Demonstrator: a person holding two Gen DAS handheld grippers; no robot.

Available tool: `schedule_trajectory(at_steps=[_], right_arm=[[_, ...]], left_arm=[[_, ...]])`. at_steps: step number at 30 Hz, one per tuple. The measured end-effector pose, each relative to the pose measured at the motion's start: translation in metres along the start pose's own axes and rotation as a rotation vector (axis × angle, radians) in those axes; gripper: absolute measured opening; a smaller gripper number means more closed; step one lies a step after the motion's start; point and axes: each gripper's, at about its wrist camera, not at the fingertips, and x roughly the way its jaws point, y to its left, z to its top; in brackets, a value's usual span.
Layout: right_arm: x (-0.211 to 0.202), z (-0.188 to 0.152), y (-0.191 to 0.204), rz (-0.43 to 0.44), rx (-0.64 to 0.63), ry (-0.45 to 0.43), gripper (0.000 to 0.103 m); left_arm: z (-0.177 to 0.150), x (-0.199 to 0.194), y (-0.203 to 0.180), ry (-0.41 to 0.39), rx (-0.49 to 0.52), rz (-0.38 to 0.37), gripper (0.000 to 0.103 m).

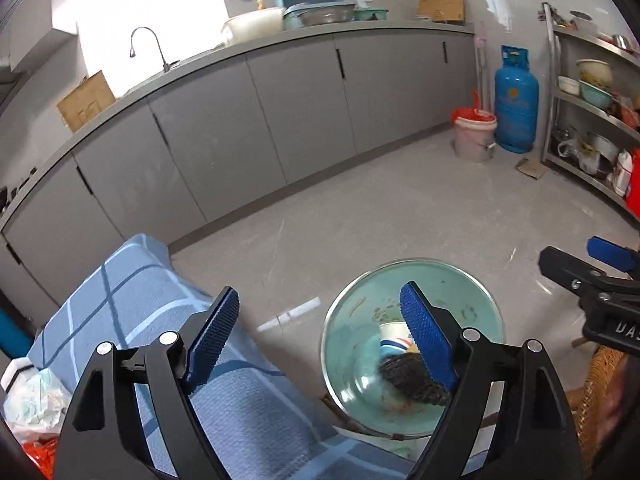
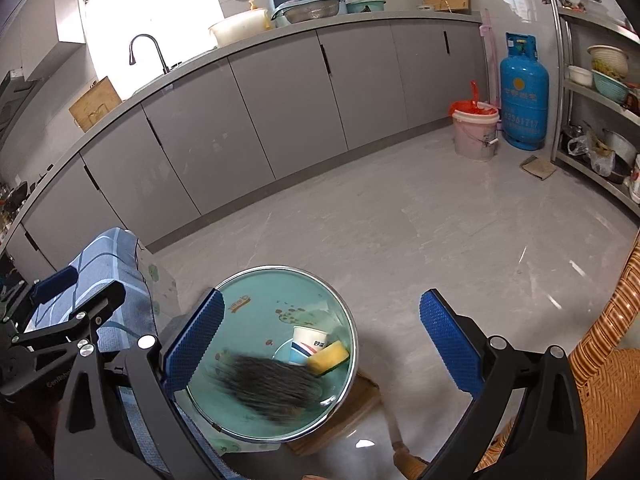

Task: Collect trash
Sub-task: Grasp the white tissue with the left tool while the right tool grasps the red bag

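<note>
Both my claws gape empty – left claw (image 1: 320,328) nearer the scourer (image 1: 408,376) in the basin (image 1: 340,320), down to its right.

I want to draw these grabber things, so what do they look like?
Both the left gripper and the right gripper have black angular metal arms with triangular cut-outs and round silver bolts. Each finger ends in a flat bright-blue pad with a bumpy, dotted texture. Small white lettering marks the black bodies.
</note>
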Motion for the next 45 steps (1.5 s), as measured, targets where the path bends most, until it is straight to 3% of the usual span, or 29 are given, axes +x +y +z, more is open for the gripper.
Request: schedule_trajectory(at_steps=[2, 5, 8, 12, 22, 26, 31, 35, 42, 45], right_arm=[[0.000, 0.000, 0.003, 0.008, -0.005, 0.000, 0.097], [-0.001, 0.001, 0.012, 0.024, -0.015, 0.004, 0.097], [-0.001, 0.000, 0.028, 0.060, -0.031, 0.017, 0.097], [-0.003, -0.009, 0.065, 0.135, -0.088, 0.040, 0.097], [-0.020, -0.050, 0.184, 0.349, -0.296, 0.106, 0.097], [-0.033, -0.070, 0.223, 0.402, -0.380, 0.127, 0.097], [-0.047, -0.098, 0.261, 0.430, -0.479, 0.150, 0.097], [-0.055, -0.111, 0.287, 0.433, -0.546, 0.154, 0.097], [-0.055, -0.123, 0.304, 0.413, -0.614, 0.165, 0.097], [-0.051, -0.128, 0.309, 0.400, -0.638, 0.176, 0.097]], left_arm=[[0.002, -0.003, 0.012, 0.000, -0.020, 0.024, 0.083], [0.002, -0.016, 0.030, -0.022, -0.053, 0.079, 0.096], [-0.002, -0.033, 0.048, -0.038, -0.075, 0.122, 0.096], [-0.019, -0.059, 0.075, -0.025, -0.082, 0.240, 0.096], [-0.101, -0.149, 0.193, 0.070, -0.242, 0.528, 0.096], [-0.141, -0.180, 0.227, 0.122, -0.325, 0.597, 0.096], [-0.191, -0.194, 0.246, 0.217, -0.395, 0.619, 0.096], [-0.215, -0.198, 0.254, 0.244, -0.448, 0.579, 0.096], [-0.210, -0.188, 0.257, 0.196, -0.509, 0.487, 0.096], [-0.206, -0.170, 0.259, 0.216, -0.520, 0.442, 0.095]])
